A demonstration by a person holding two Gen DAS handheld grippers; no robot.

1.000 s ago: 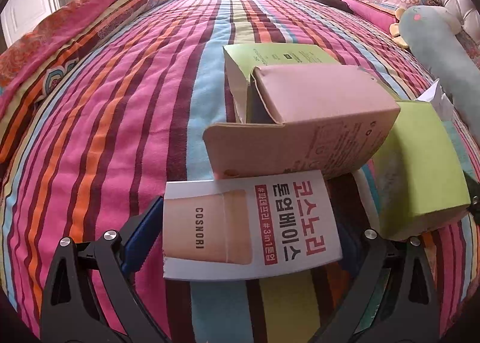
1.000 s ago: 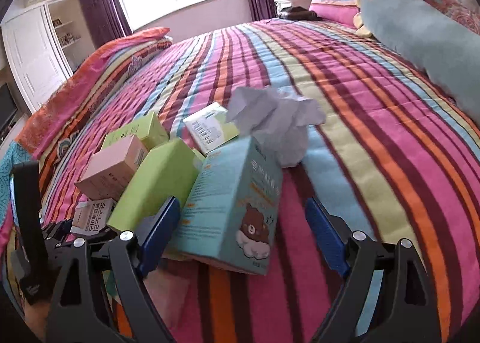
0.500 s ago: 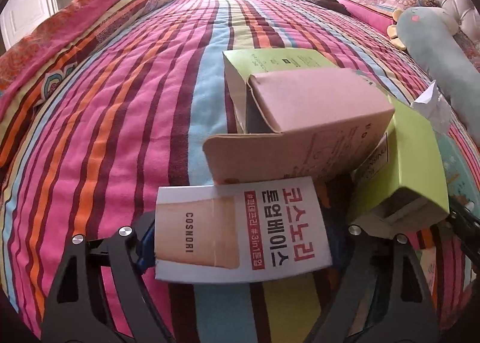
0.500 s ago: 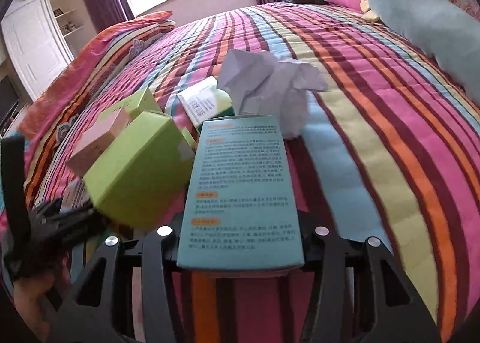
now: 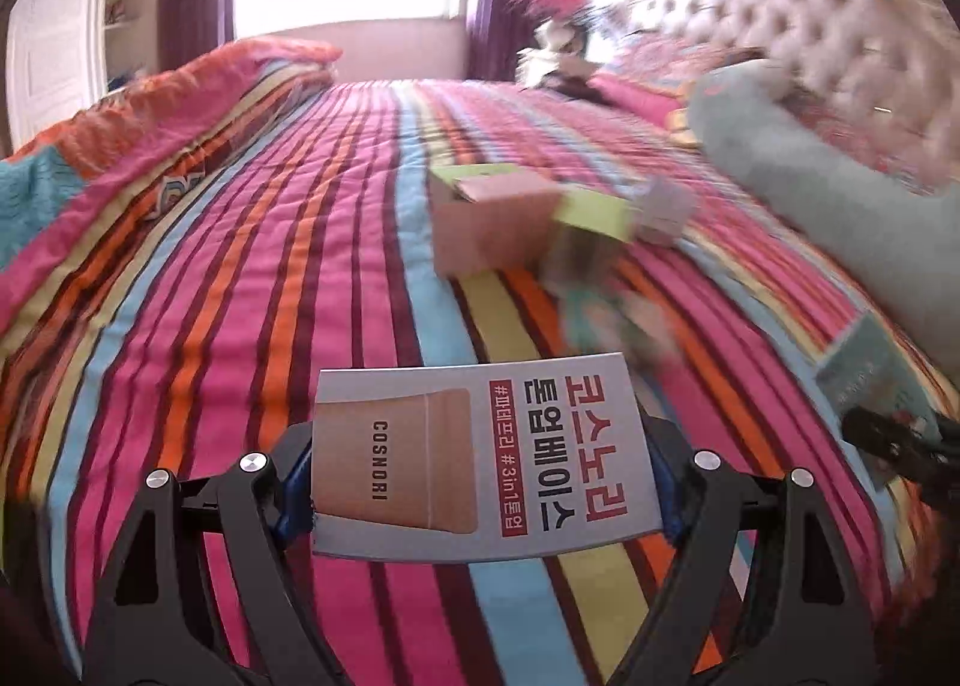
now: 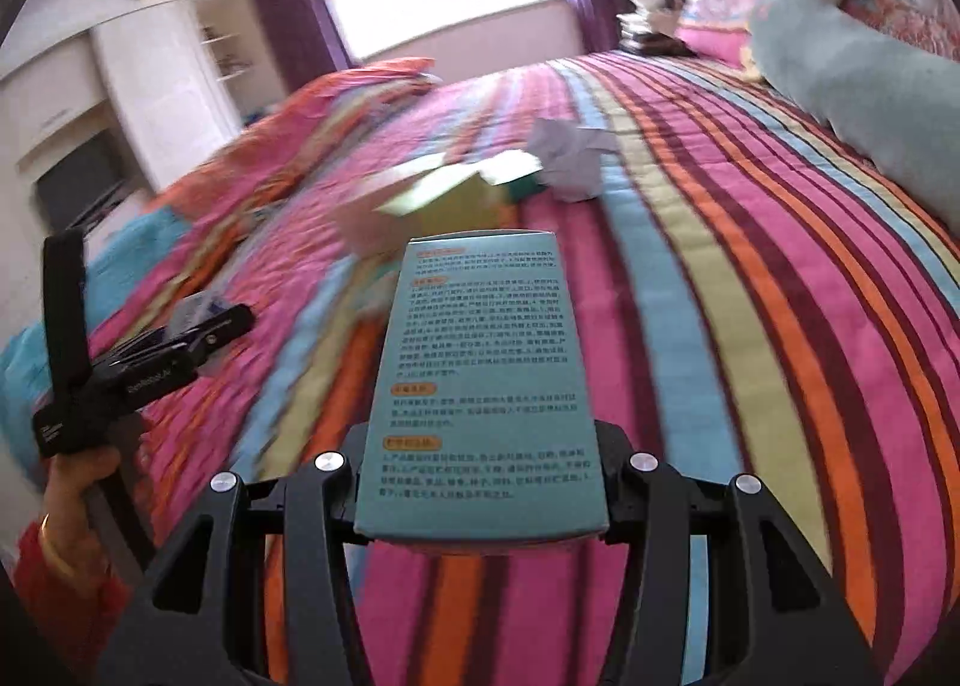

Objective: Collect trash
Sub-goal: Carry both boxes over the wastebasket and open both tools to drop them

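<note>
The pile of boxes (image 5: pixel 528 218) on the bed is smeared by motion blur, its print unreadable; the crumpled paper (image 6: pixel 570 158) likewise; the teal box (image 6: pixel 480 386) hides the right tool's pads; its small print is too fine to read.

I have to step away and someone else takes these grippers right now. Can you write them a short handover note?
Left gripper: shut on the white COSNORI box, lifted off the bed.
Right gripper: shut on the teal box, also lifted.
Left on the striped bedspread: a pink box, green boxes and a crumpled white tissue, all bunched mid-bed.
Done: two boxes picked up. Left: drop both in the trash (no bin in view), then return for the pile.
</note>
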